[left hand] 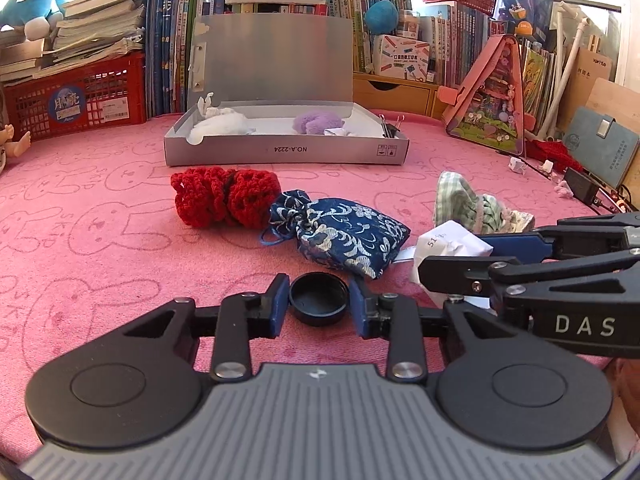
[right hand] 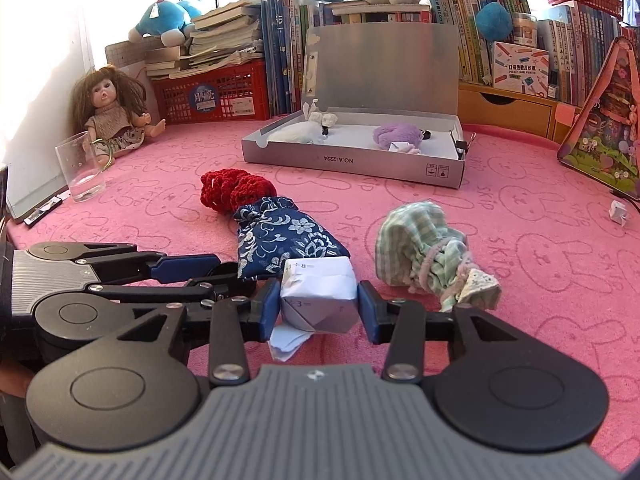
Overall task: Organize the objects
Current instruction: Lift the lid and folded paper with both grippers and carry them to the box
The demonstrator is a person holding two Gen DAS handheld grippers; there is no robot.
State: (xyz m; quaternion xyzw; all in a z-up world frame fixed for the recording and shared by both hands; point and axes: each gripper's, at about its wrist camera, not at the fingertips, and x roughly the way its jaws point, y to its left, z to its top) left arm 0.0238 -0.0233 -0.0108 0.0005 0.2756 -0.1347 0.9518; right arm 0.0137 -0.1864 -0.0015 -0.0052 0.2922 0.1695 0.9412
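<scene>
The left gripper (left hand: 319, 300) is closed on a black cap (left hand: 319, 298), low over the pink desk (left hand: 100, 240). The cap sits snug between both blue pads. Just beside it, the right gripper (right hand: 319, 300) squeezes a folded paper lump (right hand: 318, 295) on both sides. Behind them lie a red knit bundle (left hand: 224, 196), a blue bag (left hand: 340, 236) and a green cloth (right hand: 428, 252). A grey box (left hand: 286, 152) stands open farther back.

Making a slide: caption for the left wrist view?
Left gripper shut on a black cap; blue pouch and open grey box ahead.
</scene>
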